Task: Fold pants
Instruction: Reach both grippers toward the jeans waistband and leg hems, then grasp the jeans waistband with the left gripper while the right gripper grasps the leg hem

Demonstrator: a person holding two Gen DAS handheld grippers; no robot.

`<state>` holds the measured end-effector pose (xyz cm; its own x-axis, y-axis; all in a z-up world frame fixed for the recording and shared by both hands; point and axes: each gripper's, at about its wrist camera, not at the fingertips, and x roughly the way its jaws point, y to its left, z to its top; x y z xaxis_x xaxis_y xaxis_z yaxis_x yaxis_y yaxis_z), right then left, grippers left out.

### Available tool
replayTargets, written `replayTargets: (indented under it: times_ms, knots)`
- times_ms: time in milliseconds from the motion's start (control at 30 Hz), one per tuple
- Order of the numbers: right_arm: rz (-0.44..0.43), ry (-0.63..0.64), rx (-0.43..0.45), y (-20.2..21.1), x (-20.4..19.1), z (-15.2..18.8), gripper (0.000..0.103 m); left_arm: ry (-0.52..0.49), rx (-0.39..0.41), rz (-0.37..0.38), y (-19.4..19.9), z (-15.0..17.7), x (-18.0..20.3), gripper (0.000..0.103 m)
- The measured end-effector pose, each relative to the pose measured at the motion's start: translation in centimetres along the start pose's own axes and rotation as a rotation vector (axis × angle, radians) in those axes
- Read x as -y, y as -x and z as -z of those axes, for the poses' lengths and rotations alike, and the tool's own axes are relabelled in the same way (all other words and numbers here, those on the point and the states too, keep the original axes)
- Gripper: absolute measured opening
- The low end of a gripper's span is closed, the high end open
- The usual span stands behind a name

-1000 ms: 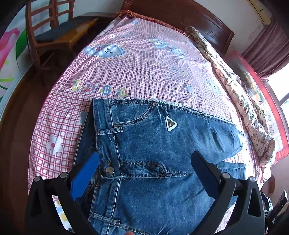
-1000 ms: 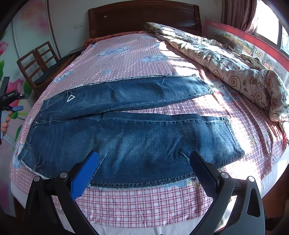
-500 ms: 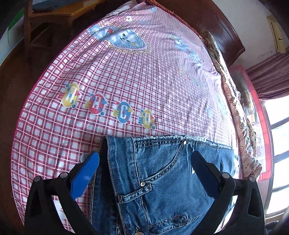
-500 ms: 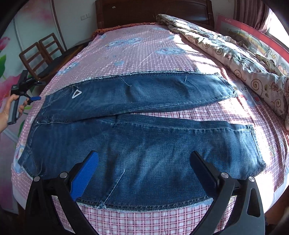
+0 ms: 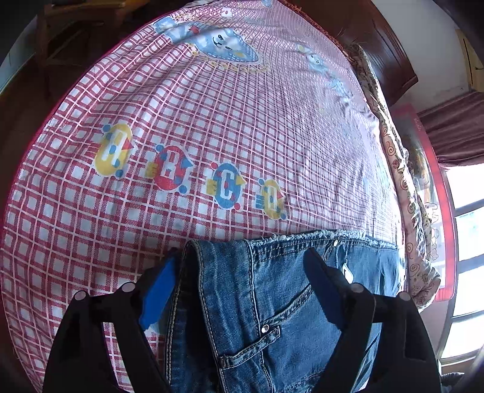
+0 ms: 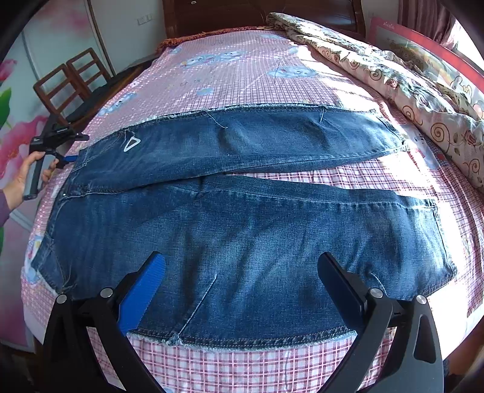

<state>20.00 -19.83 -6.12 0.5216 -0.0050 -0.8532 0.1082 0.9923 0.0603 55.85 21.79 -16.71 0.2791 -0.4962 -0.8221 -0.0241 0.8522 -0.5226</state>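
Note:
Blue jeans (image 6: 242, 229) lie flat across the pink checked bed (image 6: 242, 69), waist to the left, both legs spread to the right. My left gripper (image 5: 239, 263) is open, its fingers straddling the far corner of the waistband (image 5: 217, 260), low over the cloth. It also shows in the right wrist view (image 6: 68, 151) at the jeans' left end, held by a hand. My right gripper (image 6: 242, 269) is open and empty, hovering over the near leg close to its lower edge.
A rolled floral quilt (image 6: 408, 81) lies along the bed's right side. A dark wooden headboard (image 6: 263, 12) stands at the far end. Wooden chairs (image 6: 69, 81) stand left of the bed. A window (image 5: 466, 241) is on the right.
My left gripper has moved forward and down to the waistband's far corner, which now sits between its fingers. My right gripper has moved forward and lower over the near leg.

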Motion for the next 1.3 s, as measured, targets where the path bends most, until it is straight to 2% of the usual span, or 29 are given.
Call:
replayTargets:
  times_ms: [33,67,133,267,367,433,533,633,733,867,1067,1200,1300]
  knots:
    - [0.003,0.006,0.001,0.0,-0.1,0.0,0.1,-0.005,-0.008,-0.024,0.1,0.0,-0.3,0.048]
    - [0.004,0.008,0.001,0.0,-0.2,0.0,0.1,-0.01,-0.021,-0.031,0.1,0.0,-0.3,0.041]
    - [-0.003,0.004,-0.004,-0.1,-0.3,0.0,0.1,-0.028,-0.044,-0.035,0.0,0.3,-0.5,0.031]
    - [-0.008,0.003,0.004,0.1,-0.5,0.1,0.1,-0.05,-0.022,-0.057,0.3,0.5,0.1,0.013]
    - [-0.01,0.017,0.008,0.1,-0.6,0.2,0.1,-0.131,0.029,-0.129,1.0,1.1,2.0,0.011]
    - [-0.009,0.015,0.002,-0.1,-0.4,0.2,0.1,-0.146,0.09,-0.131,2.2,1.6,2.9,0.011]
    - [-0.022,-0.03,-0.018,-0.5,1.2,-0.3,0.1,-0.148,0.2,-0.043,4.9,2.8,4.1,0.01]
    - [-0.061,-0.104,-0.044,-0.9,3.5,-1.9,0.1,-0.175,0.26,0.105,7.5,5.1,5.6,0.01]
    - [-0.109,-0.167,-0.068,-1.2,5.5,-3.9,0.1,-0.243,0.277,0.203,9.6,8.1,7.8,0.01]
    - [-0.163,-0.222,-0.119,-2.5,6.9,-6.7,0.1,-0.269,0.31,0.252,11.9,11.3,8.8,0.01]
    - [-0.221,-0.33,-0.227,-5.8,9.2,-12.4,0.1,-0.291,0.366,0.276,13.9,16.7,8.7,0.01]
    - [-0.182,-0.416,-0.255,-8.4,10.7,-17.9,0.1,-0.282,0.374,0.278,13.7,19.4,8.0,0.011]
    - [-0.162,-0.475,-0.324,-11.9,10.9,-21.1,0.1,-0.279,0.373,0.284,13.5,20.7,7.8,0.011]
